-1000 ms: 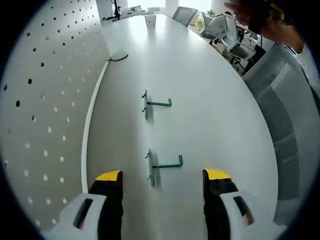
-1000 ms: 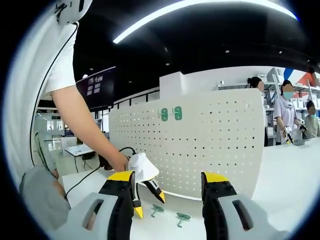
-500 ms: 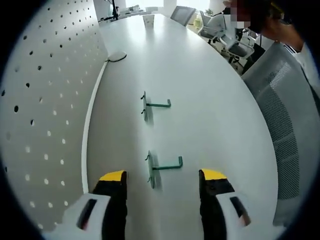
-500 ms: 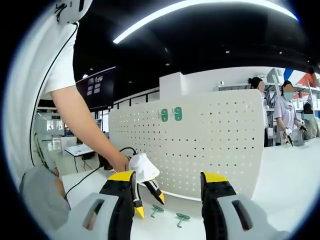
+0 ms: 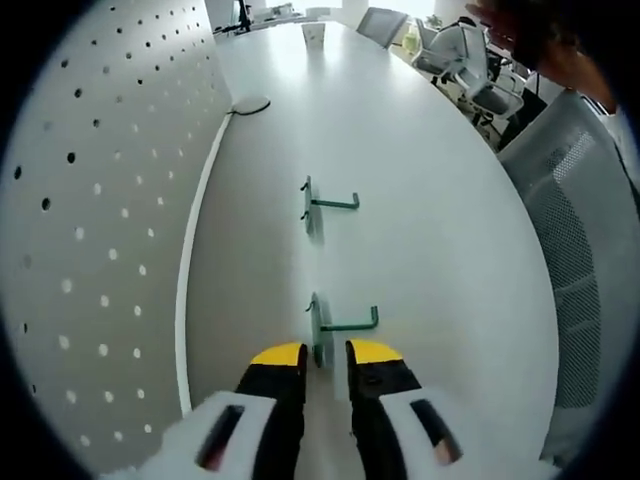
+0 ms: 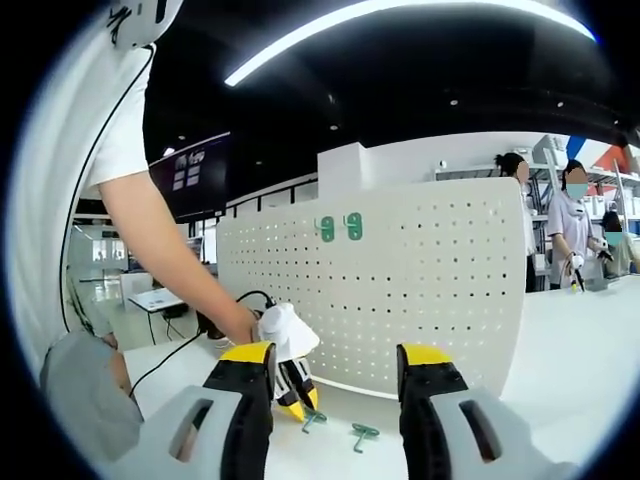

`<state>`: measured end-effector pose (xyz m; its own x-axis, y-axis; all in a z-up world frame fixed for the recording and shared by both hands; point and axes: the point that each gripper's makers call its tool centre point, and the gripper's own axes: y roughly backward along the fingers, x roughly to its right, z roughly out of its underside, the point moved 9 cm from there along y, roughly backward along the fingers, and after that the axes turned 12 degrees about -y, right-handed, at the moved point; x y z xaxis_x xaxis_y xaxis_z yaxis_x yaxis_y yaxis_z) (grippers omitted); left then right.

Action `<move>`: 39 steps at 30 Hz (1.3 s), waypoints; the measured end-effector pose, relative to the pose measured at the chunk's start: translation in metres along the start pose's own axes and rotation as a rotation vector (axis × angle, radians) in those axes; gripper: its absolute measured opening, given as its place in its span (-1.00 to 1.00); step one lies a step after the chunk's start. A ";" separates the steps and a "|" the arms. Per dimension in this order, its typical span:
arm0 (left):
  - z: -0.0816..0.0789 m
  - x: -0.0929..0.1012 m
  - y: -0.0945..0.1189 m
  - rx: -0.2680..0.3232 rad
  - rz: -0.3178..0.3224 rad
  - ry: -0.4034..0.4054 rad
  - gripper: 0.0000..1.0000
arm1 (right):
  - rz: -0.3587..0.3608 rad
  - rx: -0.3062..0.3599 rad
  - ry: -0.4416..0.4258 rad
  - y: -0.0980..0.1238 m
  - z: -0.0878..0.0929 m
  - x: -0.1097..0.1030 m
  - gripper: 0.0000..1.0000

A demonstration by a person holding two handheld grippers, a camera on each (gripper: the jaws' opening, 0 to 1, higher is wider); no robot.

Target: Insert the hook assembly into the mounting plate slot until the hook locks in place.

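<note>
Two green hooks lie on the white table [image 5: 440, 250] in front of the white pegboard [image 5: 90, 200]. In the left gripper view the near hook [image 5: 345, 325] has its flat plate between the tips of my left gripper [image 5: 327, 350], whose jaws stand a narrow gap apart, not visibly touching it. The far hook [image 5: 325, 203] lies further along the board. In the right gripper view my right gripper [image 6: 335, 352] is open and empty, held above the table and facing the pegboard [image 6: 420, 290]. Below it the left gripper [image 6: 290, 395] is down at one hook [image 6: 313, 418], beside the other hook [image 6: 362, 434].
Two green hooks [image 6: 340, 228] hang at the top of the pegboard. A person's arm [image 6: 170, 250] reaches down to the left gripper. A mesh chair [image 5: 580, 230] stands at the table's right edge. A cable [image 5: 250, 104] lies at the board's far end. People stand beyond the table [image 6: 575, 215].
My left gripper's jaws have narrowed from wide open to a small gap and moved forward around the near hook's plate. The right gripper has barely moved.
</note>
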<state>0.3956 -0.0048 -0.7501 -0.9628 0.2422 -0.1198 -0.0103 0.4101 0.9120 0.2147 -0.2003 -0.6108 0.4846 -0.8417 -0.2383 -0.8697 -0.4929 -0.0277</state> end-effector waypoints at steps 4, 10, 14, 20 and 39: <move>-0.001 0.001 0.000 0.004 -0.009 0.000 -0.77 | 0.000 0.000 0.001 0.001 0.000 0.000 -0.08; -0.001 0.000 -0.001 -0.003 -0.029 0.013 -0.83 | 0.000 0.001 0.000 0.001 0.000 0.000 -0.08; -0.001 -0.001 -0.001 -0.008 -0.045 0.020 -0.89 | -0.002 0.001 0.000 0.001 0.000 0.000 -0.08; -0.001 0.000 -0.001 -0.009 -0.066 0.022 -0.91 | 0.001 0.004 -0.003 0.001 0.000 0.000 -0.08; -0.003 -0.001 0.001 -0.002 -0.111 0.010 -0.95 | 0.000 0.007 0.001 0.000 -0.002 -0.001 -0.03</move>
<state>0.3960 -0.0071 -0.7483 -0.9584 0.1859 -0.2165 -0.1181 0.4322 0.8940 0.2144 -0.2003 -0.6086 0.4848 -0.8418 -0.2374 -0.8703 -0.4913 -0.0348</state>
